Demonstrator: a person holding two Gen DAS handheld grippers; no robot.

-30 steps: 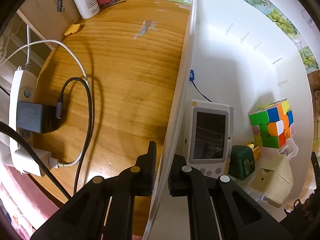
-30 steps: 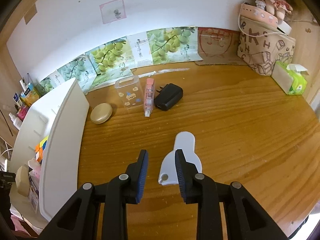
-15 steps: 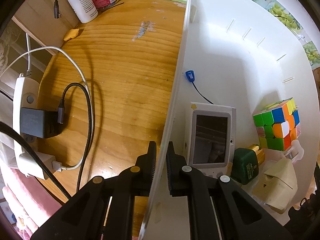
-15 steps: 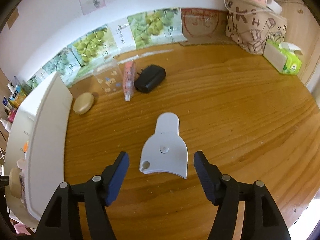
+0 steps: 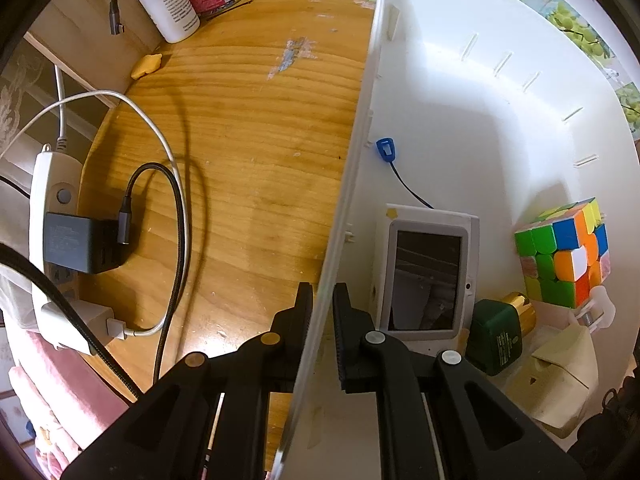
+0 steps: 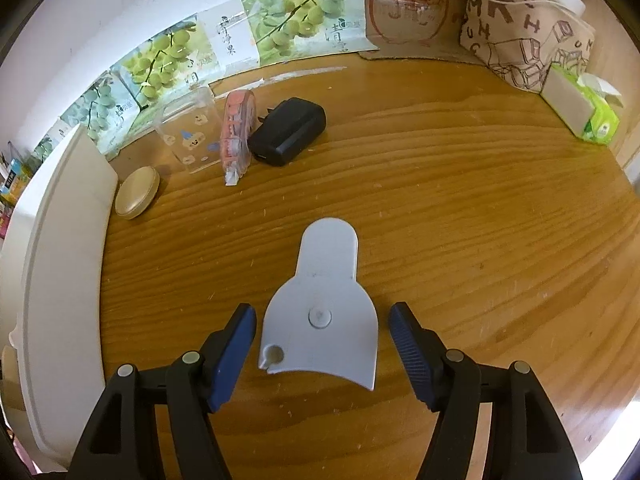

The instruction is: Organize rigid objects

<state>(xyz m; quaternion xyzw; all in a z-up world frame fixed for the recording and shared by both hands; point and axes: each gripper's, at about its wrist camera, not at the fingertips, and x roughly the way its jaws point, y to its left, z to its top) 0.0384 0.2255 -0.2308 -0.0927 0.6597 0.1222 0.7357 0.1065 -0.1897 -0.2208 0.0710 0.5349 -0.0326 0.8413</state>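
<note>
Flat pale-grey plastic bell-shaped piece (image 6: 324,312) lies on wooden table (image 6: 460,220), between right gripper (image 6: 322,326) jaws, just spread, untouched. Left gripper (image 5: 322,320) pinches white plastic bin's wall (image 5: 348,184).

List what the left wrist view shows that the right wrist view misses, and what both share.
Left wrist only: the left gripper clamped on the bin wall, a multicoloured puzzle cube and a white handheld screen device inside.

Right wrist only: the open right gripper straddling a flat grey plastic piece, and a black charger.

Both: the white plastic bin and the wooden tabletop.
</note>
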